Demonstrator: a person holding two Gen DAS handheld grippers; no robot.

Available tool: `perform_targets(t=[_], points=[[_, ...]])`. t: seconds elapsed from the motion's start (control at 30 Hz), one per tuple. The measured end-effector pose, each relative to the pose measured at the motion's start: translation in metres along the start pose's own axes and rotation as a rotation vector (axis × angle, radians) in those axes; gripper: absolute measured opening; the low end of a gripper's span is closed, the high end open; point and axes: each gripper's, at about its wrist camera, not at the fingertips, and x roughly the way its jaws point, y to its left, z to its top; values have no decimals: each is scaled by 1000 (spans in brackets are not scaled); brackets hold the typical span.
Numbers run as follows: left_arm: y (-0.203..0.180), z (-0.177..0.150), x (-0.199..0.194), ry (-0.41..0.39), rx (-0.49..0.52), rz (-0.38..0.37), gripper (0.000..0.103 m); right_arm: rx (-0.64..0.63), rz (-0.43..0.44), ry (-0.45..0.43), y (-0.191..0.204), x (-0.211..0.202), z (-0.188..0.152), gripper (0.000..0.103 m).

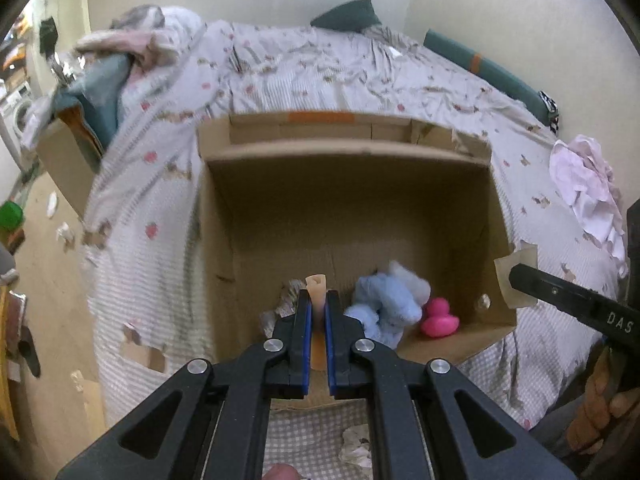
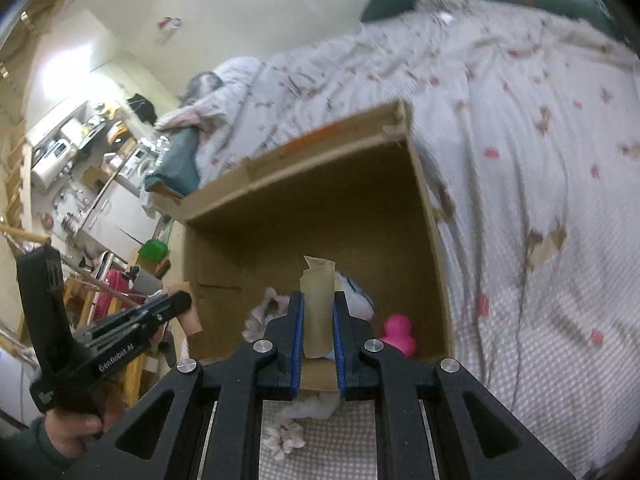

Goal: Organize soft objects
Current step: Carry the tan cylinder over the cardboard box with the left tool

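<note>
An open cardboard box (image 1: 344,184) lies on the bed, also in the right wrist view (image 2: 312,208). Inside lie a blue plush toy (image 1: 384,300), a pink rubber duck (image 1: 439,319) and a grey crumpled soft item (image 2: 266,308). The duck also shows in the right wrist view (image 2: 398,332). My left gripper (image 1: 318,300) is shut on a tan soft piece (image 1: 317,284) over the box's near edge. My right gripper (image 2: 318,304) is shut on a beige soft piece (image 2: 318,292) above the box's near edge. The right gripper's held piece shows at the box's right corner (image 1: 514,280).
A white crumpled item (image 2: 286,436) lies on the checked bedspread (image 2: 520,240) under my right gripper. A pink-white cloth heap (image 1: 588,188) lies right of the box. Green pillows (image 1: 348,14) sit at the wall. A second box with teal cloth (image 1: 92,108) stands left.
</note>
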Motion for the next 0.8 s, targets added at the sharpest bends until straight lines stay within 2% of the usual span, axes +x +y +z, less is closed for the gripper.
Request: perform_targets(t=[0.2, 0.5, 0.8], points=[[-1, -10, 21, 11, 23, 35, 6, -7, -24, 57, -2, 20, -7, 15], [5, -13, 28, 55, -6, 15, 6, -39, -78, 137, 0, 46, -11, 15], [1, -16, 30, 64, 0, 11, 6, -47, -106, 157, 3, 56, -9, 15]])
